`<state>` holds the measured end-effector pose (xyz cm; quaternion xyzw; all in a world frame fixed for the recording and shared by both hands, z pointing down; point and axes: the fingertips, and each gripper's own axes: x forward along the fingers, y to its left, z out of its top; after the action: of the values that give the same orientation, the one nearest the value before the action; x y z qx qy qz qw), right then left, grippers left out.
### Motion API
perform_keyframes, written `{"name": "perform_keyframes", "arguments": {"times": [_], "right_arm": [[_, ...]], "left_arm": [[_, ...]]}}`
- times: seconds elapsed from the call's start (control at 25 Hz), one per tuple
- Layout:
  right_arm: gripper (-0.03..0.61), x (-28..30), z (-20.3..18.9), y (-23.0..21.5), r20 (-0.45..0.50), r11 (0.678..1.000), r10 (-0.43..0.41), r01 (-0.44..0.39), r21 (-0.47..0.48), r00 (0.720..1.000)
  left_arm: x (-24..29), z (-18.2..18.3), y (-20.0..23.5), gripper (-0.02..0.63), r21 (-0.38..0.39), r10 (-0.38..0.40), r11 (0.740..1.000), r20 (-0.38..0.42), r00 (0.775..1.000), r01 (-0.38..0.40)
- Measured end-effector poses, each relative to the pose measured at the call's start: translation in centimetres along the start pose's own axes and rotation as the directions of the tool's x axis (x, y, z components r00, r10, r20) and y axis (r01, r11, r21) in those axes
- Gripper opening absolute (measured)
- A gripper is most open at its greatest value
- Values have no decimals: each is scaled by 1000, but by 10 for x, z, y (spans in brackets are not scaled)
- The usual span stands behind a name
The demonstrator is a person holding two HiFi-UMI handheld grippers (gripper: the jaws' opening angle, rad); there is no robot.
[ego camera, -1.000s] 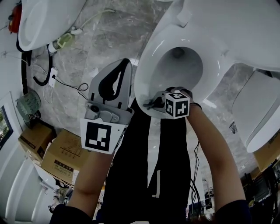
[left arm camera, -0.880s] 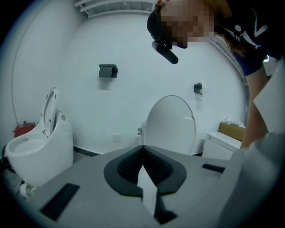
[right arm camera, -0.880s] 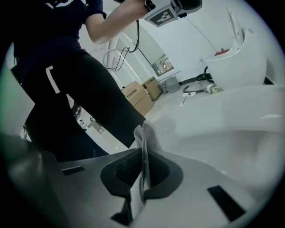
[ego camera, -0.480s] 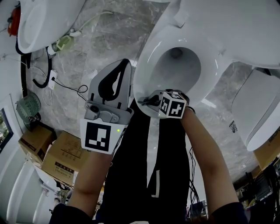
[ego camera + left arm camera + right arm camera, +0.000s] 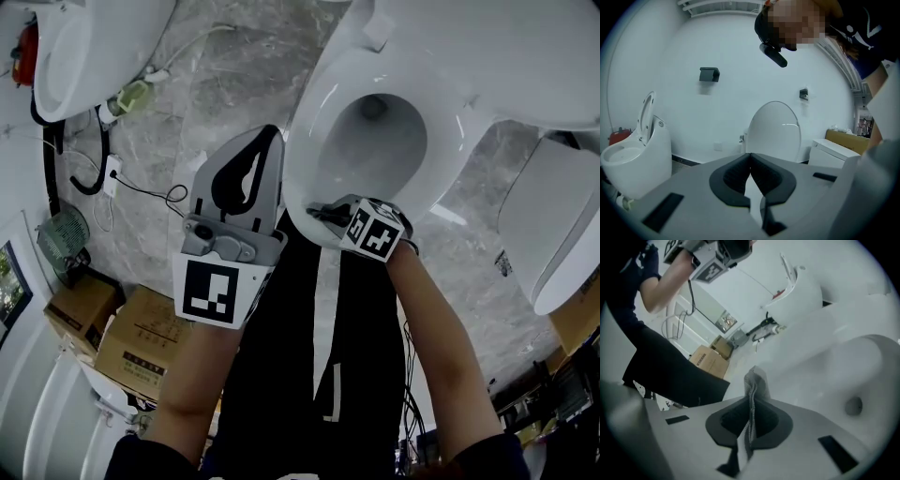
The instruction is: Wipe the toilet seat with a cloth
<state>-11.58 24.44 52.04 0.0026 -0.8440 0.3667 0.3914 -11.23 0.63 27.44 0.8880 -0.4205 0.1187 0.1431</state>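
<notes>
Grey cloth (image 5: pixel 753 383) was clamped in the right gripper (image 5: pixel 751 404), long axis pointed along the jaws toward the toilet seat (image 5: pixel 305 155). The left gripper (image 5: pixel 750 157) was closed, empty.

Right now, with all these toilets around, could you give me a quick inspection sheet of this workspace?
Surface: grey marbled floor.
Job's things: white toilet seat; grey cloth by the seat's near rim.
Clutter: cardboard boxes and what looks like a small fan, at the left.
Grippers: left gripper shut and empty, held off the toilet; right gripper shut on the cloth.
Cables: black cable lying on the floor.
Surroundings: another toilet at the left, one more at the right.
</notes>
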Motion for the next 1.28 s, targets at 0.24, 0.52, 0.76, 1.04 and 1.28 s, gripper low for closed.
{"name": "perform_keyframes", "arguments": {"times": [0.24,0.52,0.76,1.04,1.28], "right_arm": [[23,-28,-50,-10,-173,970,-200,220,103,964],[25,-12,-24,0,-37,862,-305,293,414,951],[25,-5,14,-1,169,704,-423,205,680,890],[25,-3,-4,27,185,789,-371,204,580,910],[23,-70,-75,-10,93,691,-559,400,602,824]], "left_arm": [[2,6,0,18,-1,-18,1000,8,1000,18],[1,7,2,18,-1,-24,1000,11,1000,24],[5,3,-2,18,-1,-45,999,0,999,45],[13,-1,-11,18,5,-75,997,-13,997,75],[20,-2,-18,18,18,-99,995,-26,995,99]]}}
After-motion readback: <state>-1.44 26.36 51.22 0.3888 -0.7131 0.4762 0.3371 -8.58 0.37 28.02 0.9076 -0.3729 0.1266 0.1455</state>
